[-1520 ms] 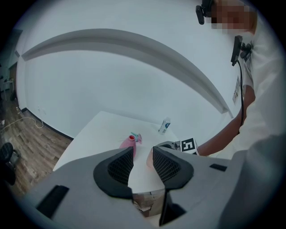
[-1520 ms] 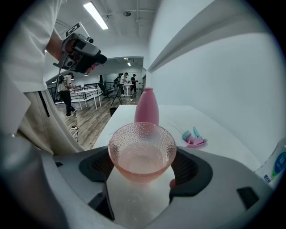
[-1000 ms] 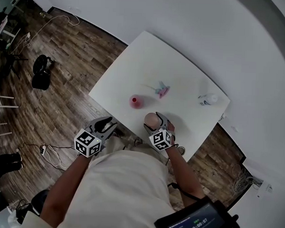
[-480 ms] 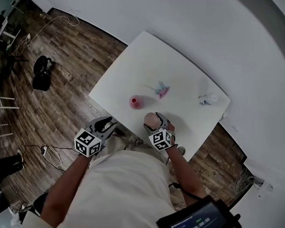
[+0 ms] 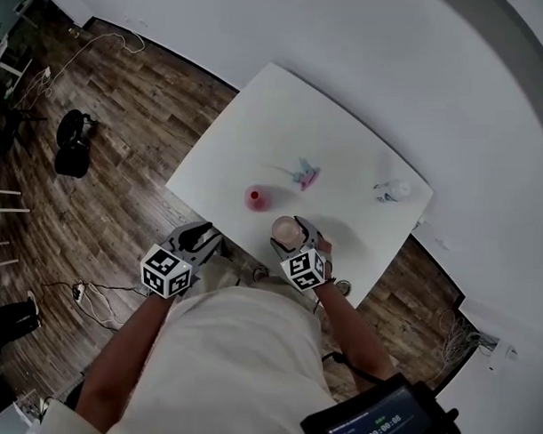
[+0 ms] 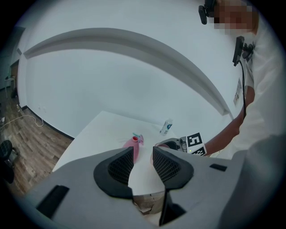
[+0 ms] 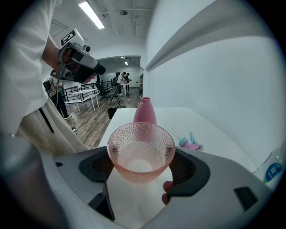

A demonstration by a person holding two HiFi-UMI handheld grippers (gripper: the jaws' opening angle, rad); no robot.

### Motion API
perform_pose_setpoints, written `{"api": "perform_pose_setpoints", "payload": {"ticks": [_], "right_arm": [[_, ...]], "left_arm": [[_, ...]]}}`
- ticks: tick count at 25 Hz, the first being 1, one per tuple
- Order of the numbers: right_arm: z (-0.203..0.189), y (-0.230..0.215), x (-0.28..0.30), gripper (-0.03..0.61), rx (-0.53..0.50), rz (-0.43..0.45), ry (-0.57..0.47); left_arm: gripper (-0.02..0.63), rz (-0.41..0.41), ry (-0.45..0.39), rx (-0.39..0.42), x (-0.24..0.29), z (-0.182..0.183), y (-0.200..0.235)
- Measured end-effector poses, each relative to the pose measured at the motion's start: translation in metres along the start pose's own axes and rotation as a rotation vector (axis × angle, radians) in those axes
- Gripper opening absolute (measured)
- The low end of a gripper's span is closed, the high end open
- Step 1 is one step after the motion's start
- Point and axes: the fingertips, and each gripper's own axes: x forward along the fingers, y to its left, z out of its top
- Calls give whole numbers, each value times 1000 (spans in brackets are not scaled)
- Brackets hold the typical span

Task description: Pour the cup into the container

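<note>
Right tool (image 7: 142,167) pinches the cup (image 7: 141,150) upright, mouth up; left tool (image 6: 143,157) spread.

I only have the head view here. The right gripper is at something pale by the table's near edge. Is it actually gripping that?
Observer: Yes. The right gripper view shows the right gripper with its jaws closed against both sides of a pink dimpled cup, held upright.
Operator: And the pink spot just past it?
Observer: That is a pink bottle, upright and narrowing toward its top, straight beyond the cup in line with the jaws.
Operator: Is the left gripper carrying anything?
Observer: No. The left gripper view shows the left gripper with its jaws apart and nothing between them, only the white table beyond.
</note>
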Motion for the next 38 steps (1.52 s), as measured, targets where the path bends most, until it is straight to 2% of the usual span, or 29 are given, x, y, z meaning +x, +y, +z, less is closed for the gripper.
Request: {"api": "perform_pose_setpoints", "payload": {"ticks": [10, 15, 18, 24, 31, 38], "right_arm": [[49, 10, -13, 374, 34, -27, 30], [71, 10, -22, 373, 59, -57, 37], [86, 10, -28, 373, 80, -71, 33], [109, 12, -33, 373, 91, -74, 70], [120, 10, -28, 373, 123, -47, 140], [113, 14, -18, 373, 159, -9, 261]], "left_arm": [[138, -100, -10, 62, 3, 19, 18], [98, -134, -18, 107, 1, 35, 29], [21, -140, 3, 141, -3, 35, 38], [11, -154, 16, 143, -11, 32, 54], [12, -156, 13, 160, -11, 37, 67], [11, -156, 4, 174, -16, 38, 74]]}}
